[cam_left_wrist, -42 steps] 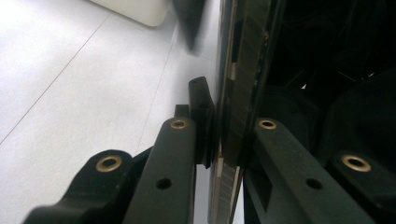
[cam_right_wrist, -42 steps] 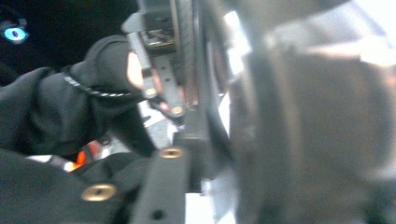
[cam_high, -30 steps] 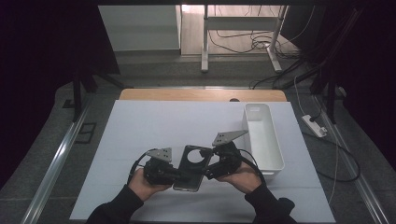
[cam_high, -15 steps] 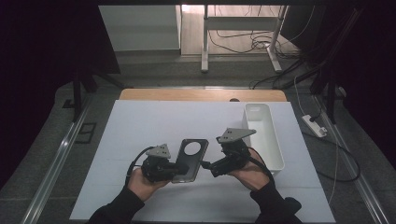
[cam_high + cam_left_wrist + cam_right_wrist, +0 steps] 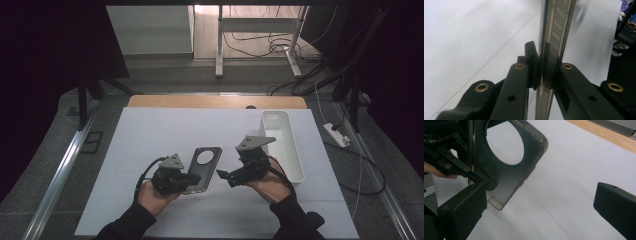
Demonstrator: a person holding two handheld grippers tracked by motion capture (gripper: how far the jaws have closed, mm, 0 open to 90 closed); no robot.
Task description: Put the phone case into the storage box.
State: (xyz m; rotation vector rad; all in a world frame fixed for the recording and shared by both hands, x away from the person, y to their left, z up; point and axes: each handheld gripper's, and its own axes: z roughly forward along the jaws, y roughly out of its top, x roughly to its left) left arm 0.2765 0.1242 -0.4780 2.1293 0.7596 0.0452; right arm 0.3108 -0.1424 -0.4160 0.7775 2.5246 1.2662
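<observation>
Now | dark translucent phone case (image 5: 202,169), round cutout | left hand-held gripper (image 5: 186,179) clamps it | right hand-held gripper (image 5: 224,176) wide

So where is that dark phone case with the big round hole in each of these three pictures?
High view: the phone case sits low and centre-left, clamped by the left hand-held gripper.
Left gripper view: seen edge-on, it is the thin upright strip between the two black jaws.
Right gripper view: it is at upper left, round hole facing the camera.
Shared landmark: the white table behind the case.
</observation>
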